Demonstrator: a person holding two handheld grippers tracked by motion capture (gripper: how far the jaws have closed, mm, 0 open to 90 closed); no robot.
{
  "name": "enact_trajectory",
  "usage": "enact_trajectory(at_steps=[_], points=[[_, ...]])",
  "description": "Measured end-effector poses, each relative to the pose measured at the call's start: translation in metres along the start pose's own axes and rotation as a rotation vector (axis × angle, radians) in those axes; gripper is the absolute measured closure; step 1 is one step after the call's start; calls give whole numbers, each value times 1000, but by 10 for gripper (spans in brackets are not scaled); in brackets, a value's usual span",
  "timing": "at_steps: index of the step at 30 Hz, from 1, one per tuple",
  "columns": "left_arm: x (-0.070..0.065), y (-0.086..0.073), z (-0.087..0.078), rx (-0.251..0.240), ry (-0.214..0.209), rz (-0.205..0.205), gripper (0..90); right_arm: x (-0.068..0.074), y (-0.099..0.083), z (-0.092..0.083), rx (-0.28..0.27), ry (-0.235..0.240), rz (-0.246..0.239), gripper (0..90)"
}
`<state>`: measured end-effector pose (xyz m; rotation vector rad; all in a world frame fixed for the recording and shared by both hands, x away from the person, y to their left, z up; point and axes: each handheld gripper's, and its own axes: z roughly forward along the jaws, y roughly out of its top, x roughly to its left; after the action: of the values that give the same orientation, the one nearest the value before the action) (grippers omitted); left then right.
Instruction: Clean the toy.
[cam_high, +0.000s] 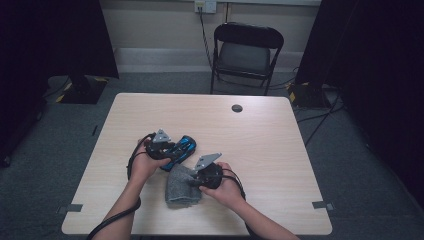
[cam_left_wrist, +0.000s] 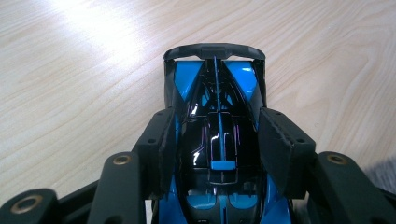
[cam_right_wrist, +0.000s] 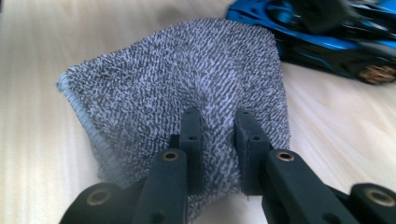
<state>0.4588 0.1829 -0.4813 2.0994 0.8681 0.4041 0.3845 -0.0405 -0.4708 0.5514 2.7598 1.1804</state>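
Observation:
A blue and black toy race car (cam_high: 184, 148) lies on the wooden table (cam_high: 260, 135), left of the middle. My left gripper (cam_high: 172, 150) comes at it from the left, and its two pads press on the car's flanks around the cockpit (cam_left_wrist: 217, 140). The car's rear wing (cam_left_wrist: 215, 50) points away from the left gripper (cam_left_wrist: 217, 116). A grey knitted cloth (cam_high: 181, 192) lies just in front of the car. My right gripper (cam_high: 193, 178) is shut on a raised fold of the cloth (cam_right_wrist: 154, 84). The right gripper (cam_right_wrist: 218, 114) has the car (cam_right_wrist: 327, 37) beyond it at the upper right.
A black folding chair (cam_high: 247, 52) stands behind the table's far edge. A round cable hole (cam_high: 237, 108) sits near the table's back middle. Dark curtains and cables flank the table on the floor. The cloth lies close to the near edge.

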Motion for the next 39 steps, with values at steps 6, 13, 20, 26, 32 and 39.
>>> enact_trajectory(at_steps=[6, 13, 20, 26, 32, 39], points=[[-1, -1, -1, -3, -1, 3, 484, 4, 5, 13, 38, 15, -20, 759], [-2, -2, -1, -9, -4, -3, 517, -2, 7, 20, 49, 19, 11, 760], [-2, -3, -1, -14, -6, -1, 517, -9, 5, 17, 59, 6, 24, 761], [-1, -2, -2, -6, -7, 0, 517, -17, 4, 15, 68, -13, 35, 762], [-2, -2, -2, -6, -6, 0, 517, -27, 2, 12, 68, -34, 61, 762], [-2, -2, -2, -8, -2, 4, 517, -38, 1, 9, 75, -49, 86, 762]])
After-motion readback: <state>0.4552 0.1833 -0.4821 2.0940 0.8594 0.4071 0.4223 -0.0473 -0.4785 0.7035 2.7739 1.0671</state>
